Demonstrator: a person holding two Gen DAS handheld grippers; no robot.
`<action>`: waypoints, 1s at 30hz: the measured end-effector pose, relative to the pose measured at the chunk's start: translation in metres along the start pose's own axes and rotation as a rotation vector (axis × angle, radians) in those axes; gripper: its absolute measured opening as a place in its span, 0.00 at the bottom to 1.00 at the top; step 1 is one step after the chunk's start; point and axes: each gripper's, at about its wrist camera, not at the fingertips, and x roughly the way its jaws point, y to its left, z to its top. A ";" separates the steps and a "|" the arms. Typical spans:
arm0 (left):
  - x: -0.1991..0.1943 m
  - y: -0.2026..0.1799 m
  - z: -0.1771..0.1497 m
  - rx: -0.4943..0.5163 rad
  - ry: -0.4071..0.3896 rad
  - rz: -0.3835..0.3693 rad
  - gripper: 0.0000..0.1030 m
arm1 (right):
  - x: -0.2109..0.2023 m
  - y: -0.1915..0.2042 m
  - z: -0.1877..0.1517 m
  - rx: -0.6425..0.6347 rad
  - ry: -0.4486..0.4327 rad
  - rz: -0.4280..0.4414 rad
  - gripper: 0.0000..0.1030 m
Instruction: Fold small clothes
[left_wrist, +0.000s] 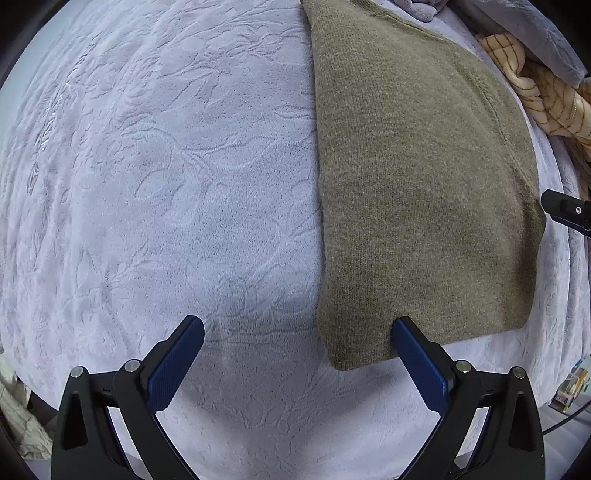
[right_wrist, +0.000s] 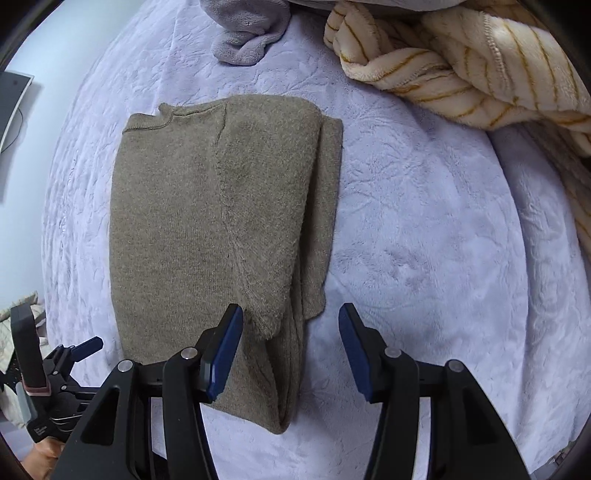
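I can read no text, label, brand or number in either wrist view. On the left gripper (right_wrist: 55, 373), at about 8 o'clock in the right wrist view, a small pale marking sits low on the black body, too small and blurred for me to make out. At 4 o'clock in the left wrist view, colourful printed items (left_wrist: 574, 380) show past the bed's edge, their print unreadable.

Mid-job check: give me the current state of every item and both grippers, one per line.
olive sweater: folded lengthwise into a long rectangle, lying flat on the bedspread, not gripped.
left gripper: open, empty, beside the sweater's left edge.
right gripper: open, empty, above the sweater's near right corner.
striped cream blanket: bunched up.
grey fleece: crumpled.
lavender bedspread: spread out, lightly wrinkled.
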 end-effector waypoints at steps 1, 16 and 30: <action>-0.001 0.006 0.005 0.003 -0.001 -0.005 0.99 | -0.002 -0.007 0.000 -0.001 0.001 -0.005 0.57; -0.004 0.012 0.069 0.073 -0.039 -0.321 0.99 | 0.024 -0.030 0.022 0.033 0.023 0.182 0.77; 0.001 -0.007 0.079 0.154 -0.096 -0.436 0.45 | 0.064 -0.045 0.038 0.127 0.043 0.478 0.34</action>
